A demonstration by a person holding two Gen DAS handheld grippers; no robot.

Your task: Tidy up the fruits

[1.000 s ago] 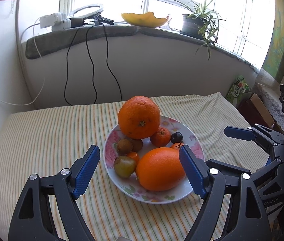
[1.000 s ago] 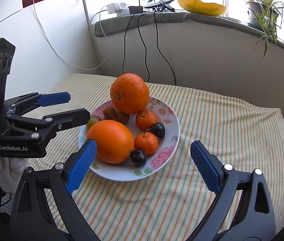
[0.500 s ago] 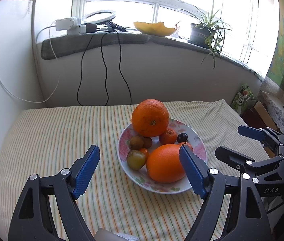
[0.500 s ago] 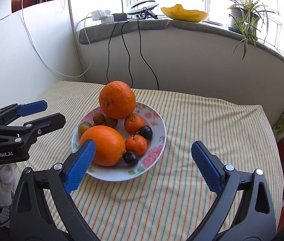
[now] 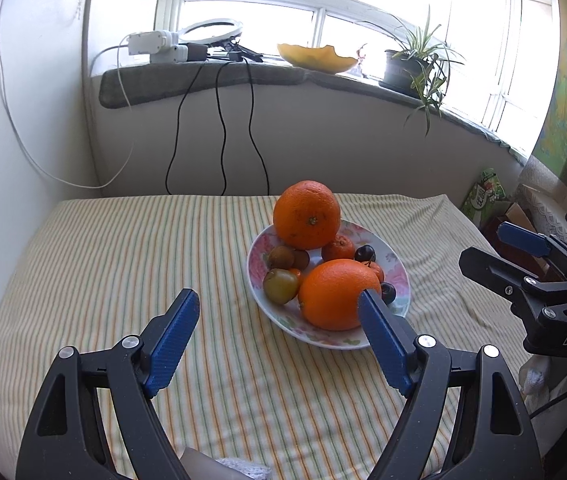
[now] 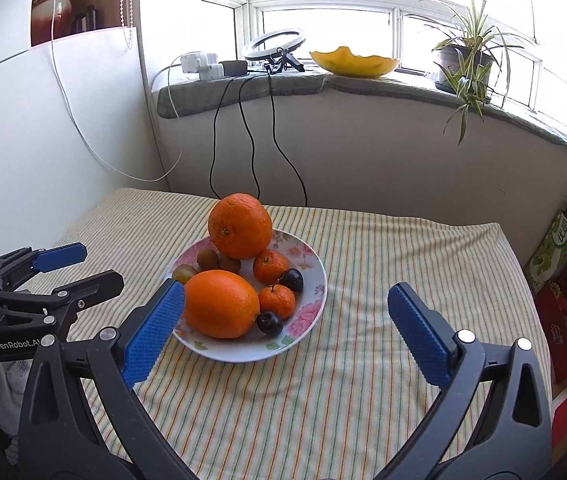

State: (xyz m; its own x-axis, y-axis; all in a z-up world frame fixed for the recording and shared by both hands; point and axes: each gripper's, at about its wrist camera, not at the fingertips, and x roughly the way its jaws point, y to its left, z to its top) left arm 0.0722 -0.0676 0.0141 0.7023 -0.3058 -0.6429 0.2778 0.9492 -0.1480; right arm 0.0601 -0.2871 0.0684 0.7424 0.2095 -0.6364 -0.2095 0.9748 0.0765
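Two oranges (image 6: 221, 303), mandarins, perhaps plums heaped on plate (image 6: 315, 268).

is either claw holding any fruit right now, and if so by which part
Nothing is held. The left claw and the right claw are both open and empty, short of the plate, where all the fruit lies.

My right gripper (image 6: 285, 334) spread wide, blue pads (image 6: 419, 338) clear of everything, above striped cloth (image 6: 383, 264) on desk. Floral plate (image 6: 315, 276) just ahead, nearer my left pad. On plate: 2 big oranges, near one (image 6: 221, 304) by pad tip, far one (image 6: 240, 226) at back rim; 2 mandarins (image 6: 277, 300); 2 dark plums (image 6: 269, 322); small brownish fruits (image 6: 207, 258) behind. My left gripper (image 6: 83, 268) at left edge, also spread, holding nothing. Windowsill: potted plant (image 6: 463, 60), ring light (image 6: 275, 44).
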